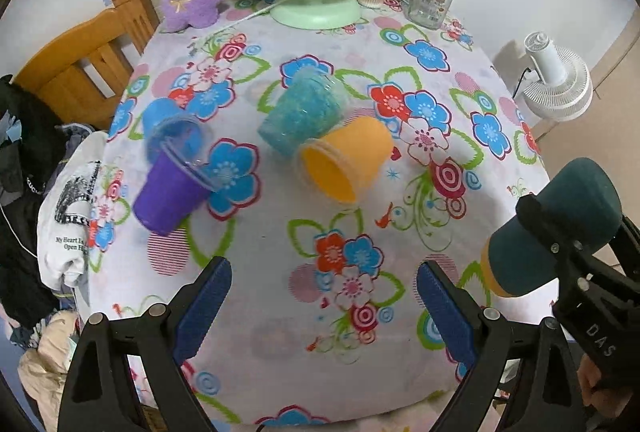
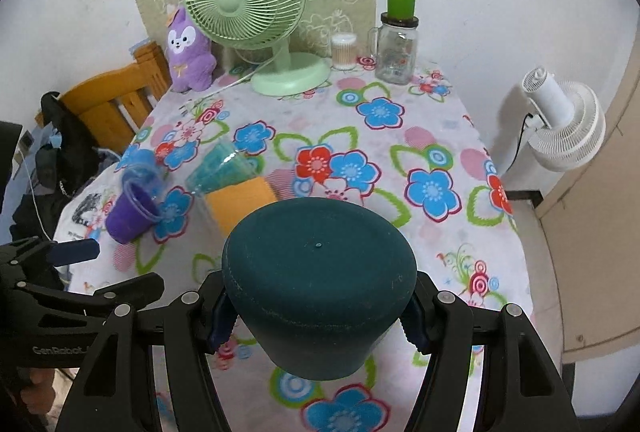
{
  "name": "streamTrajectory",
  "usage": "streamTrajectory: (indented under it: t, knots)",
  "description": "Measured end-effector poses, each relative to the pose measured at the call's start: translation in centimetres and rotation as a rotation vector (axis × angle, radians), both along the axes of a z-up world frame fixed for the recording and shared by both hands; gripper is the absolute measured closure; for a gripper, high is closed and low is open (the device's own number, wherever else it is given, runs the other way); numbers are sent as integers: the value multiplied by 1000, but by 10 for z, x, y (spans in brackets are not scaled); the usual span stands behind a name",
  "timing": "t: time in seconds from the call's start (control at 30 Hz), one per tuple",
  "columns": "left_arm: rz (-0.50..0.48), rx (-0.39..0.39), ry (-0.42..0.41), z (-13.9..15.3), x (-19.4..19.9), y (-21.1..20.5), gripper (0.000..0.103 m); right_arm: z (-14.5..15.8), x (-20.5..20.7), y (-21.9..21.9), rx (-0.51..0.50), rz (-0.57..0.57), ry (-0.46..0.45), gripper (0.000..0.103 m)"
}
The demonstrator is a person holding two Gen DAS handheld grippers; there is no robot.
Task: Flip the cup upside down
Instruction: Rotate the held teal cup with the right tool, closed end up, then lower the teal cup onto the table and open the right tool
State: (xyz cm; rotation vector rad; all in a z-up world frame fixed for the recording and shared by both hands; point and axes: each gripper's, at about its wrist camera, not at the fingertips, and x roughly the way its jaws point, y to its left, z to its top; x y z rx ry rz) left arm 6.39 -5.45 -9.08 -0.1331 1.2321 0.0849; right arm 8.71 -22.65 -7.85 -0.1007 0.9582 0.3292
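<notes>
We have the teal cup (image 2: 320, 288) clamped in the right gripper (image 2: 320, 316), its blue pads (image 2: 222, 324) pressing its sides from left and right, and it hangs in the air above the near part of the flowered table (image 2: 440, 136). In the right wrist view the cup's flat base faces us and the room ahead, so its long axis runs roughly along the fingers, base forward. From the left wrist view the same cup (image 1: 556, 228) lies slanted, with its base up and away and an orange-lined rim at the lower left. We judge it partly turned: to finish we must tip the rim further down toward the cloth and lower it onto a bare patch near us.

The left gripper (image 1: 324, 292) is spread wide with nothing between its pads, and sits left of the cup.

Farther out, a purple cup (image 1: 168, 192), a blue cup (image 1: 168, 120), a glittery cup (image 1: 304, 112) and an orange cup (image 1: 344, 160) lie on their sides, well apart from our landing spot.
</notes>
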Motion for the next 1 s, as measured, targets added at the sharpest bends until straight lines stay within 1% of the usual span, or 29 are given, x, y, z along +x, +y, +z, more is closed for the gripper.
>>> streamTrajectory:
  t: [0.13,0.23,0.53,0.67,0.77,0.87,0.9,1.0]
  knots:
    - [4,3,-4,-10,7,-12,8,-20,10,-10,12,10,1,34]
    - [9,5,-14,-18,11,-17,8,-31,17,-17,8,12,-16,34]
    - [14,7,11,-46,28,-23,8,-59,42,-32,-31,-34,-105,34]
    - [11,12,24,-57,32,-23,8,-67,47,-36,-11,-71,-158,34]
    - [4,16,34,-64,34,-23,8,-74,47,-35,-25,-84,-208,34]
    - [-5,23,35,-68,34,-23,8,-85,48,-31,-56,-87,-219,34]
    - [-10,29,37,-70,35,-23,8,-90,48,-31,-57,-91,-210,34]
    - [-19,30,43,-72,35,-21,8,-93,44,-33,-48,-103,-232,34]
